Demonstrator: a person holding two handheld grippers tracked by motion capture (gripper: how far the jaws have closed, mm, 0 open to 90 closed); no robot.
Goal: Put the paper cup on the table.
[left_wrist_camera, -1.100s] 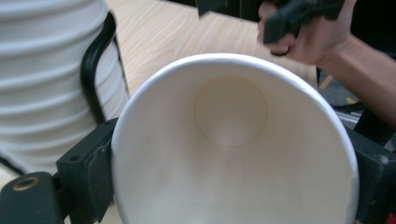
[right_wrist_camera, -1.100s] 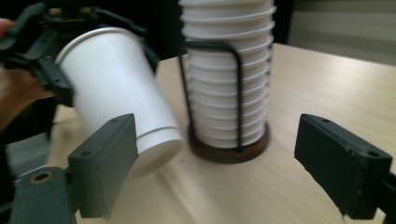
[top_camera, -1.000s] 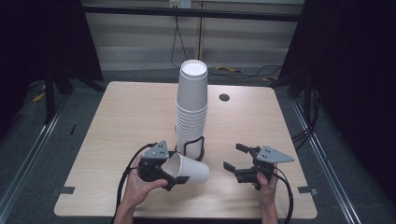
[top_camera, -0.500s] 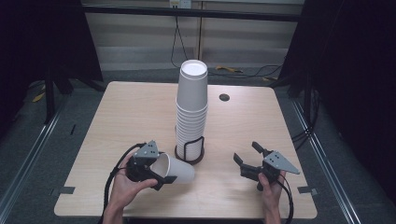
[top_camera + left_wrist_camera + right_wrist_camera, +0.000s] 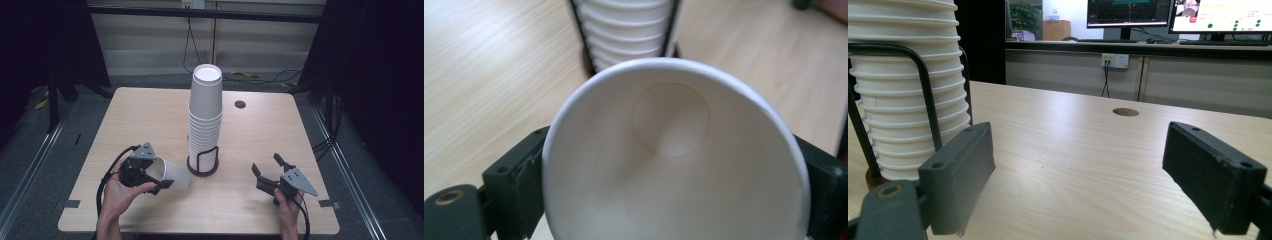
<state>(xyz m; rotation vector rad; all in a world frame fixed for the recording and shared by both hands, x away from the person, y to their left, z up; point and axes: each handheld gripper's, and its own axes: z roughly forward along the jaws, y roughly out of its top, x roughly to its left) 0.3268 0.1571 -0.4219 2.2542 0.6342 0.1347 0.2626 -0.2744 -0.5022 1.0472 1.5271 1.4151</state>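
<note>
The left tongs (image 5: 159,181) are squeezing a cup (image 5: 172,175) lying sideways low over the counter (image 5: 150,115) beside the cup stack (image 5: 205,120), while the right tongs (image 5: 267,172) are sitting open and empty.

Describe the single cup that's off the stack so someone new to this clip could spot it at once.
Start at the tall stack of white cups in its black wire holder at the centre of the wooden table. Just left of the holder's base, the left gripper clamps a loose paper cup. It alone lies on its side, apart from the stack.
</note>
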